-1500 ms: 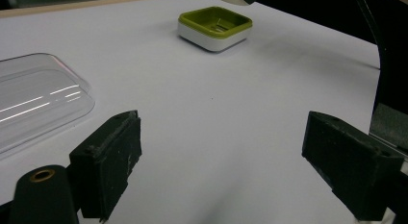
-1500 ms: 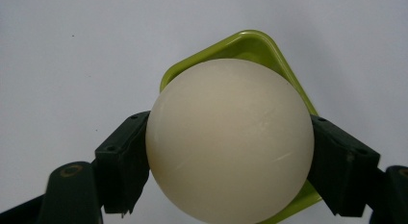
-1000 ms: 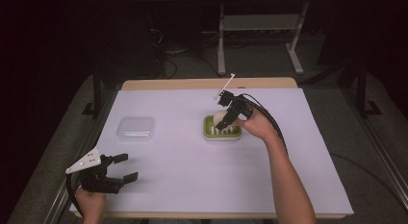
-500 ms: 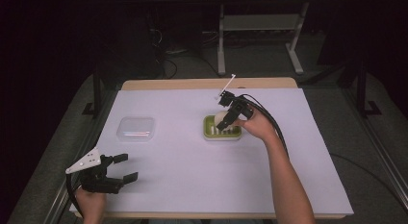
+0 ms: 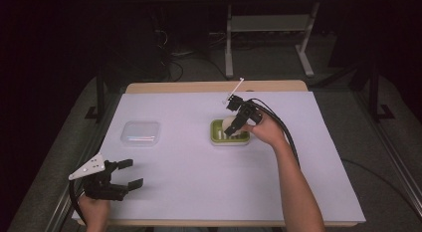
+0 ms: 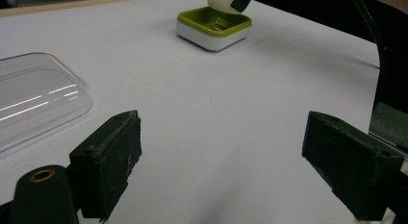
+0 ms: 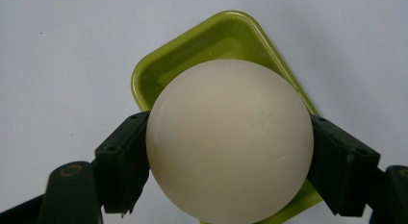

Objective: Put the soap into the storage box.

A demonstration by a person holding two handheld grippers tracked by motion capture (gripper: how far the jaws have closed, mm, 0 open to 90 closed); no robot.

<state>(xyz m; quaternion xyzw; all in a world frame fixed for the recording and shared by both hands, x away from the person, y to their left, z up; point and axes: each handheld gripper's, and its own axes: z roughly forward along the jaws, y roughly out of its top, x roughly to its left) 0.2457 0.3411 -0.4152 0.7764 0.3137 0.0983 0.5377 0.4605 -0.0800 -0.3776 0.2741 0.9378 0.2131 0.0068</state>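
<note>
A dim room surrounds your table [image 5: 298,192], whose top is covered by a pale lilac sheet with a wooden edge showing at the far side. Your right gripper [image 5: 233,126] is clamped on a cream-white ball [image 7: 230,140], one black jaw pressed to each side of it, and you are holding that ball just above the green dish [image 7: 159,72]; from the left gripper view the ball [image 6: 219,2] hangs over the dish's [image 6: 211,29] far rim, and whether it touches the rim cannot be told. The dish [image 5: 216,137] sits near the middle of the sheet, a little toward the far side. Your left gripper [image 5: 121,174] is well apart from it at the near left corner, its jaws spread wide with nothing between them, hovering low over bare sheet. Beyond it on the left lies a clear plastic lid [image 5: 141,133], flat on the sheet.
</note>
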